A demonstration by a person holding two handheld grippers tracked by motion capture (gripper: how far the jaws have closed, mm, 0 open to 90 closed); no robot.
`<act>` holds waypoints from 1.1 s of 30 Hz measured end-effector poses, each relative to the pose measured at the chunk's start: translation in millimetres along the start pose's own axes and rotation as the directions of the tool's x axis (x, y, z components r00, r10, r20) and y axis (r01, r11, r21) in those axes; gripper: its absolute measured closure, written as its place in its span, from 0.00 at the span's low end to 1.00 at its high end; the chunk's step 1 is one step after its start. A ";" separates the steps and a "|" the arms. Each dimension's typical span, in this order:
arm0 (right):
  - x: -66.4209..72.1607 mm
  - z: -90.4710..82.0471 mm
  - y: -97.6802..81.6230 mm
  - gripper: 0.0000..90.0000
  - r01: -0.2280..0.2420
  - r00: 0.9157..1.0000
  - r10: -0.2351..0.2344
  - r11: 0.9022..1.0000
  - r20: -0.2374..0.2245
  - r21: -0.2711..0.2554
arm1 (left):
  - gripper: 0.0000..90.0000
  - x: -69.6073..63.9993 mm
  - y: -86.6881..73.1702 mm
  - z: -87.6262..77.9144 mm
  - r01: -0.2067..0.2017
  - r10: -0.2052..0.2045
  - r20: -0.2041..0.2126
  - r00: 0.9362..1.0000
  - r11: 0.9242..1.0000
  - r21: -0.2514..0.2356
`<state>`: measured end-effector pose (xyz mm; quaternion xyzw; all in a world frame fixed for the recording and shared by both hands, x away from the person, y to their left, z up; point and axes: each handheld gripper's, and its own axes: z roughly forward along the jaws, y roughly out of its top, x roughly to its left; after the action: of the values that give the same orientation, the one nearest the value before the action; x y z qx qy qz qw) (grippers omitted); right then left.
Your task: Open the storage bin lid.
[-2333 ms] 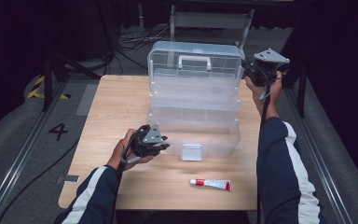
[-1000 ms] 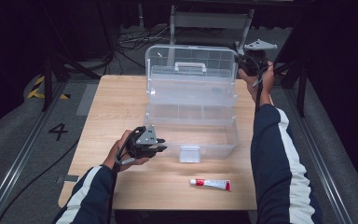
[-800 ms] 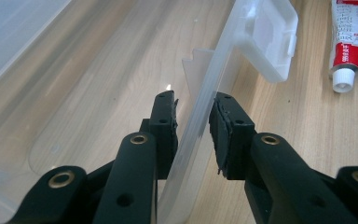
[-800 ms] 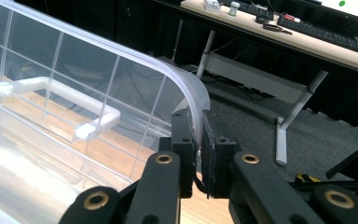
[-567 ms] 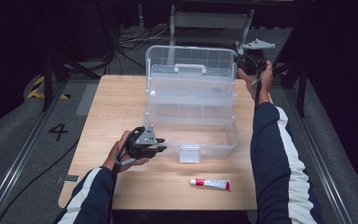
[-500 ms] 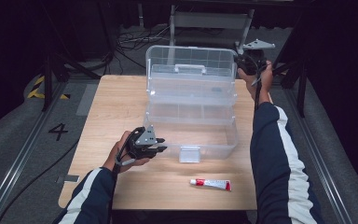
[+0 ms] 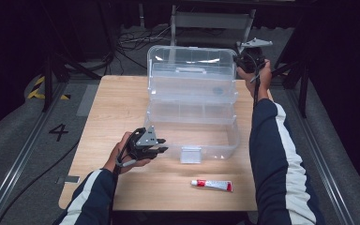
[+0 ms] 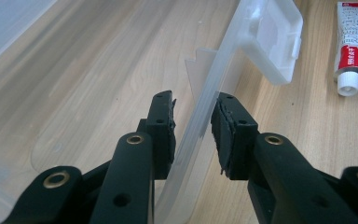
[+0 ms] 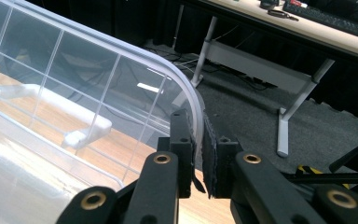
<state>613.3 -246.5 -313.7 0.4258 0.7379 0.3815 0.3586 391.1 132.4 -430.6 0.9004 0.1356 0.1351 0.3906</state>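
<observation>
A clear plastic storage box (image 7: 192, 136) stands on the wooden table (image 7: 117, 108), its lid (image 7: 187, 61) swung up and standing at the back. My right gripper (image 7: 242, 58) is at the lid's upper right corner. In the right gripper view that gripper (image 9: 197, 119) is shut on the lid's curved rim (image 9: 193, 100); the white handle (image 9: 51, 112) shows through the lid. My left gripper (image 7: 161, 149) is at the box's front left corner. In the left gripper view that gripper (image 8: 193, 102) grips the box's front wall (image 8: 205, 116) between its pads, near the hanging latch (image 8: 272, 42).
A red and white tube (image 7: 211, 184) lies near the table's front edge, to the right of the latch (image 7: 191, 153); the left gripper view shows the tube (image 8: 352, 46) too. Behind the table are a grey metal frame (image 9: 261, 60) and floor cables (image 7: 131, 40).
Since the earliest frame my right gripper has moved left and back with the lid, which now stands more upright. Over the last second it has hardly moved. My left hand has stayed put.
</observation>
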 end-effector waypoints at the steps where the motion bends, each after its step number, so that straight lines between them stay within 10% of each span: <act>1: 0.0 1.8 -0.5 0.93 0.001 1.000 -0.001 1.000 0.004 0.003 | 0.77 -0.2 0.1 0.1 0.000 0.000 -0.001 1.000 1.000 0.001; 33: -4.2 27.8 -1.5 0.92 0.015 1.000 -0.014 0.997 -0.005 0.077 | 0.77 -1.7 0.4 -0.4 0.009 -0.008 -0.009 1.000 1.000 0.007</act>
<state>638.1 -243.7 -326.7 0.4330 0.7561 0.3511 0.3429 389.4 131.8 -430.3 0.9007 0.1416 0.1368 0.3872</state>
